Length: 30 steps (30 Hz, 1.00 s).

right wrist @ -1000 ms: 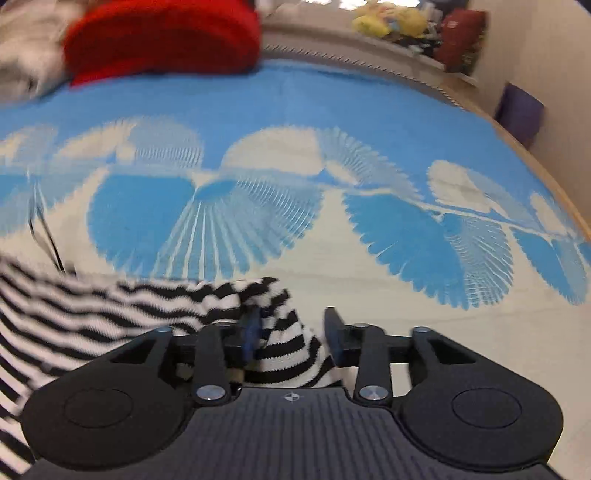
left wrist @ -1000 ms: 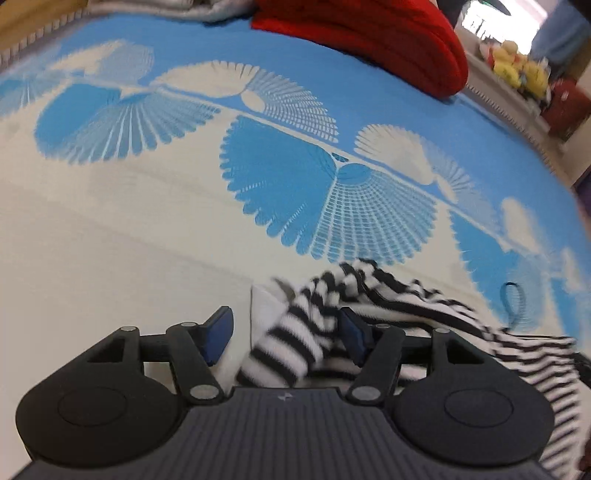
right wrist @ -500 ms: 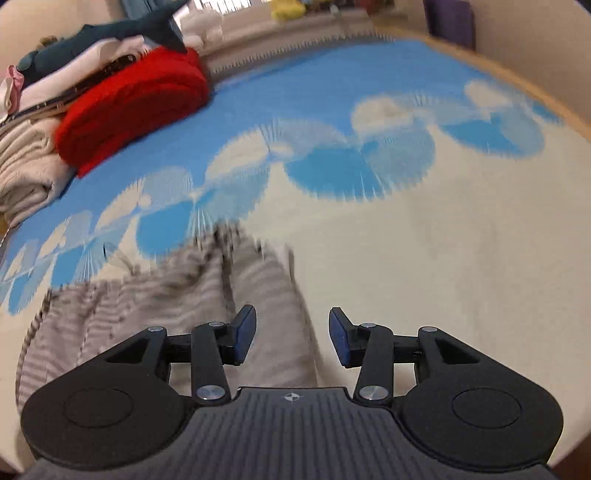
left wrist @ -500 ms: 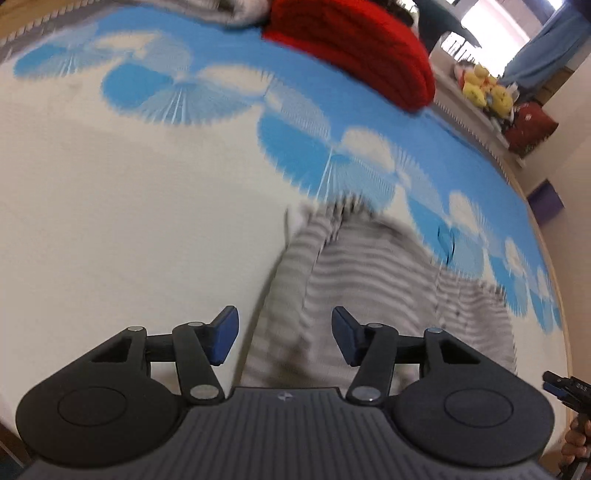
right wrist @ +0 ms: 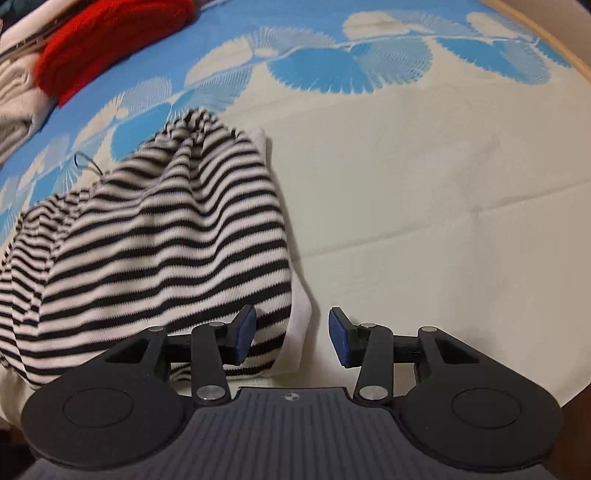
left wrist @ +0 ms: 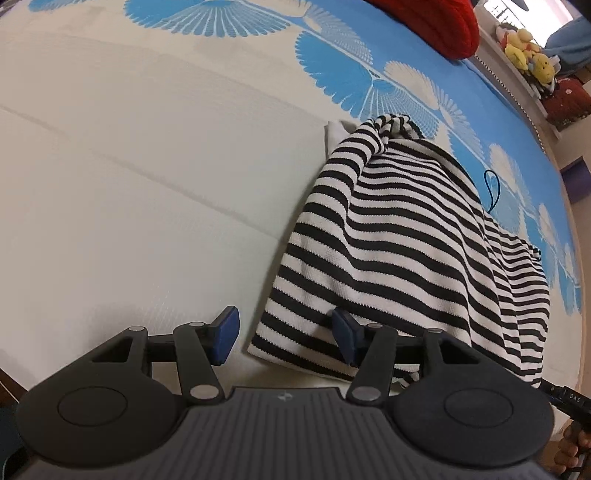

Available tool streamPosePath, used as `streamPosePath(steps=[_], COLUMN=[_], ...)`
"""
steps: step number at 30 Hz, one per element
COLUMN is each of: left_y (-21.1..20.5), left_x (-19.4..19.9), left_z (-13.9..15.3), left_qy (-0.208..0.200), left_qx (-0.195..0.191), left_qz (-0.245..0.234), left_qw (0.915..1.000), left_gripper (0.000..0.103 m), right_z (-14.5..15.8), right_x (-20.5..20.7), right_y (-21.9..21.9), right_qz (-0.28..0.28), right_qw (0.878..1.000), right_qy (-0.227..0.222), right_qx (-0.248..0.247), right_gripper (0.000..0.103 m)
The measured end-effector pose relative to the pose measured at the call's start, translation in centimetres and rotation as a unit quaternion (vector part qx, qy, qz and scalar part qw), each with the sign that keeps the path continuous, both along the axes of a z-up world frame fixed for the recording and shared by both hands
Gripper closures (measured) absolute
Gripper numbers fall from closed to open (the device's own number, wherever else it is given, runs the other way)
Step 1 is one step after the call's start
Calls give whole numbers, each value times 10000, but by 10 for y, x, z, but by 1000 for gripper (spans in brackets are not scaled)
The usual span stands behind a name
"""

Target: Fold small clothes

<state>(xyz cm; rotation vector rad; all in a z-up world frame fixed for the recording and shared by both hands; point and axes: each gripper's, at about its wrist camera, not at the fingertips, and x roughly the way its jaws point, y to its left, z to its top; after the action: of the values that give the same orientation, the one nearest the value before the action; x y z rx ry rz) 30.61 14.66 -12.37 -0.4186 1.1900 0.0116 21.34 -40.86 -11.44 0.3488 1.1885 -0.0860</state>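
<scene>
Scene: two hand-held grippers are hovering low over a bed, each camera looking forward along its own fingers.

Landmark: a black-and-white striped garment (left wrist: 399, 236) is lying in a rumpled heap on the cream part of a bedspread (left wrist: 140, 177), with its far end reaching the blue fan-shaped pattern.

Striped garment: it is sitting bunched and creased rather than flat; a plain white edge is showing along one side of it (right wrist: 299, 314), and a thin dark cord loop (left wrist: 491, 188) is poking out at its far side.

Left gripper (left wrist: 284, 336): its jaws are standing spread wide, gripping nothing. The near hem of the striped garment is lying between and just ahead of the blue pads; the right pad (left wrist: 343, 332) is sitting over the cloth, the left pad over bare bedspread beside the garment.

Right gripper (right wrist: 291, 336): its jaws are also standing wide apart and empty. The left pad (right wrist: 245, 332) is sitting over the striped garment's near corner, the white edge is lying in the gap, and the right pad is over bare cream bedspread beside the garment.

Beyond the garment: a red knitted item (left wrist: 436, 26) is resting on the blue part of the bedspread, well apart from the stripes, with pale folded cloth (right wrist: 18, 99) lying next to it.

Further beyond the garment: yellow soft toys (left wrist: 524, 51) are sitting on a ledge past the bed's edge.
</scene>
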Motion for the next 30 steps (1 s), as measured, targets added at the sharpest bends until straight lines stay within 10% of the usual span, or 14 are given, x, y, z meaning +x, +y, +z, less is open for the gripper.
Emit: streamPosePath(steps=[4, 6, 9, 11, 15, 21, 25, 30], left_y=[-5, -7, -10, -9, 6, 1, 1, 2], left_x=[4, 3, 3, -1, -15, -6, -3, 2], left_z=[-1, -1, 0, 10, 30, -19, -2, 10], left_qy=[-20, -55, -164, -445, -1024, 555, 44, -324], left_qx=[6, -39, -197, -161, -174, 531, 497, 154], left_qz=[-101, -191, -432, -460, -226, -313, -118, 156], left_qw=[9999, 9998, 9987, 9978, 9943, 9966, 9987, 9992], left_gripper=[44, 50, 99, 100, 100, 95, 80, 56], right_z=[-5, -2, 8, 23, 40, 6, 5, -5], right_x=[2, 0, -2, -6, -21, -14, -7, 5], right_y=[3, 4, 3, -7, -48, -40, -27, -14], right_qz=[137, 248, 299, 35, -966, -419, -156, -208], right_qw=[9999, 9996, 9989, 9967, 9858, 9960, 9977, 9976], right_qy=[90, 35, -283, -760, -1323, -284, -278, 27], right_qx=[16, 147, 224, 295, 372, 741, 598, 654], right_gripper=[59, 78, 103, 103, 103, 101, 54, 53])
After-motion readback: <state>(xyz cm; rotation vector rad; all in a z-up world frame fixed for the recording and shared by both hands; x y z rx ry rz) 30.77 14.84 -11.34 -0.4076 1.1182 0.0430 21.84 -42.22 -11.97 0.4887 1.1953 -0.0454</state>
